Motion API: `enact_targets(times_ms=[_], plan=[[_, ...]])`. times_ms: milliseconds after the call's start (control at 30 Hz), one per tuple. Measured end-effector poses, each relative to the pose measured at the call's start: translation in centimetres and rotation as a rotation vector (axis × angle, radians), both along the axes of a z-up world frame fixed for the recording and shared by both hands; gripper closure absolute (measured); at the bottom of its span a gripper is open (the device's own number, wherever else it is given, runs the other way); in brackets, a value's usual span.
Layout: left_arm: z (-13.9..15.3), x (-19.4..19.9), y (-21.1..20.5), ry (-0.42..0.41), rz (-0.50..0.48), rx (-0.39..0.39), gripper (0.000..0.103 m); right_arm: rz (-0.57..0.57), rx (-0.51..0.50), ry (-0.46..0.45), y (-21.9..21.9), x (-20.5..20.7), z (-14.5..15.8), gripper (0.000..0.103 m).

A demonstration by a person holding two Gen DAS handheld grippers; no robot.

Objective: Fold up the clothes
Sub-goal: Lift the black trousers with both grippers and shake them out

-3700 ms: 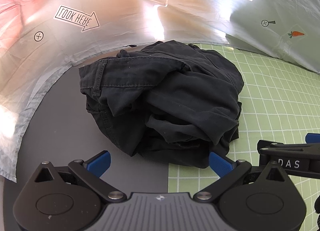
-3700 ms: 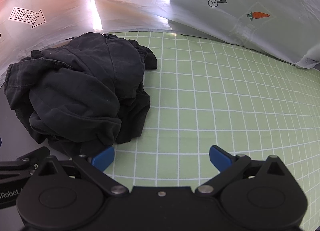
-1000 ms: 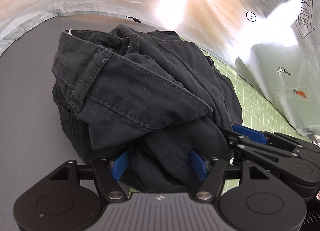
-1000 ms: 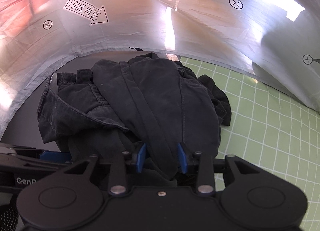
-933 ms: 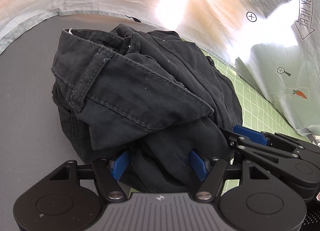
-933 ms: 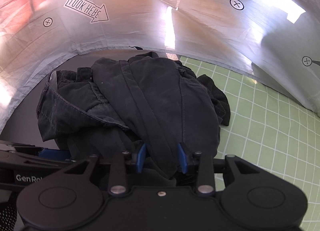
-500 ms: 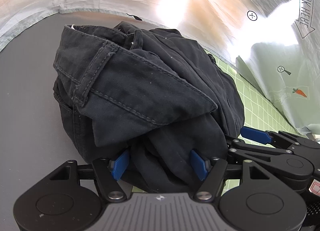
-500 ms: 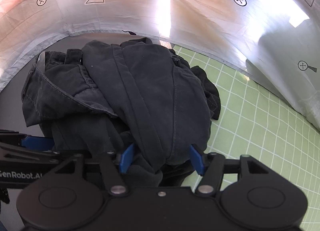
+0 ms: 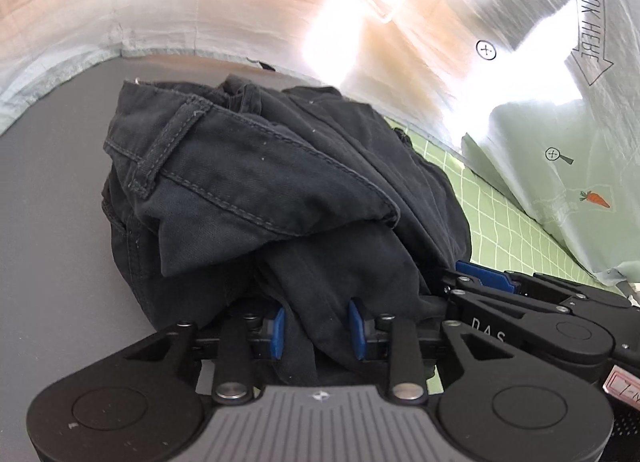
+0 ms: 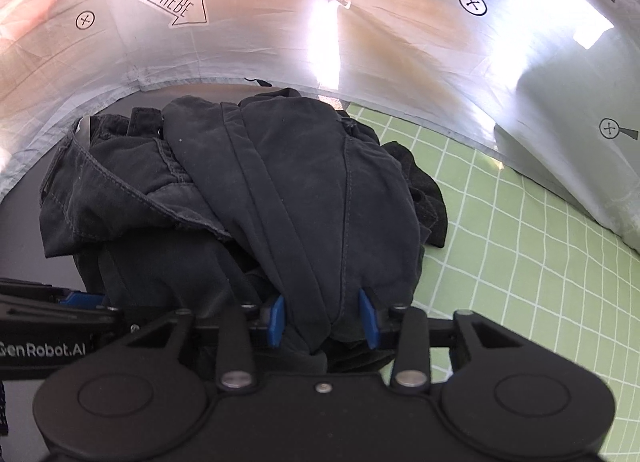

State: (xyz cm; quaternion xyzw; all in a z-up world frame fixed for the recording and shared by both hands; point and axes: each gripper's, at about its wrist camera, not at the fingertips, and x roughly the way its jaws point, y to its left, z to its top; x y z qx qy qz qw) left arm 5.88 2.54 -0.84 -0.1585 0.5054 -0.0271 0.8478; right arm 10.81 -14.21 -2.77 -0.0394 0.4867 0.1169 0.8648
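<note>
A crumpled pile of black trousers point(image 9: 256, 182) lies across the seam between the grey surface and the green grid mat. Its waistband with a belt loop point(image 9: 168, 150) faces up on the left. My left gripper point(image 9: 318, 328) is shut on a fold at the near edge of the pile. In the right wrist view the same trousers point(image 10: 280, 190) fill the centre, and my right gripper point(image 10: 322, 318) is shut on a bunched fold at the near edge. The two grippers sit side by side; the right one's arm point(image 9: 520, 302) shows in the left wrist view.
A silver reflective backdrop point(image 10: 360, 42) with printed arrows and cross marks curves close behind the pile. The green grid mat point(image 10: 520, 270) extends to the right, and the grey surface point(image 9: 52, 222) to the left.
Both grippers have narrowed onto folds of the trousers since half a second ago. The pile has bunched up slightly toward the fingers.
</note>
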Motion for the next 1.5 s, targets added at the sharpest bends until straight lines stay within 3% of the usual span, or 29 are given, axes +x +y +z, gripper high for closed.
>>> enact_targets(times_ms=[33,200,367,400,633,833,1067,1200,1300,1333,1400,1500], plan=[[1.0,-0.4,-0.3,-0.031,0.004,0.011,0.075,-0.008,0.019,-0.014,-0.4,-0.1,0.7,0.075],[7.2,-2.5,-1.1,-0.204,0.042,-0.028,0.086,-0.042,0.084,-0.129,-2.2,-1.5,4.8,0.079],[14.9,-5.5,-4.7,-0.404,0.014,-0.037,0.089,-0.063,0.149,-0.294,-5.1,-4.5,10.5,0.084],[16.6,-6.2,-5.7,-0.450,0.004,-0.037,0.089,-0.060,0.163,-0.340,-5.8,-5.4,11.8,0.092],[27.3,-12.9,-14.8,-0.739,-0.110,-0.063,0.090,-0.138,0.252,-0.605,-14.3,-12.5,21.3,0.092],[31.6,-18.1,-25.4,-0.874,-0.219,-0.088,0.090,-0.225,0.258,-0.794,-24.4,-19.4,27.4,0.092],[31.0,-21.7,-37.1,-0.867,-0.337,-0.201,0.090,-0.329,0.165,-0.911,-36.6,-26.6,31.1,0.092],[29.1,-23.2,-43.5,-0.809,-0.435,-0.258,0.090,-0.349,0.099,-0.948,-42.1,-29.5,31.7,0.103],[24.6,-23.4,-47.7,-0.722,-0.468,-0.198,0.092,-0.340,0.023,-0.947,-44.3,-30.6,31.2,0.103],[22.8,-23.4,-48.7,-0.706,-0.455,-0.149,0.101,-0.338,-0.014,-0.934,-44.9,-30.7,30.5,0.103],[19.1,-23.2,-49.7,-0.692,-0.397,0.001,0.103,-0.362,-0.046,-0.859,-46.0,-30.2,28.0,0.103],[13.3,-20.9,-48.3,-0.497,-0.328,0.061,0.103,-0.425,0.018,-0.673,-48.8,-29.3,22.2,0.103]])
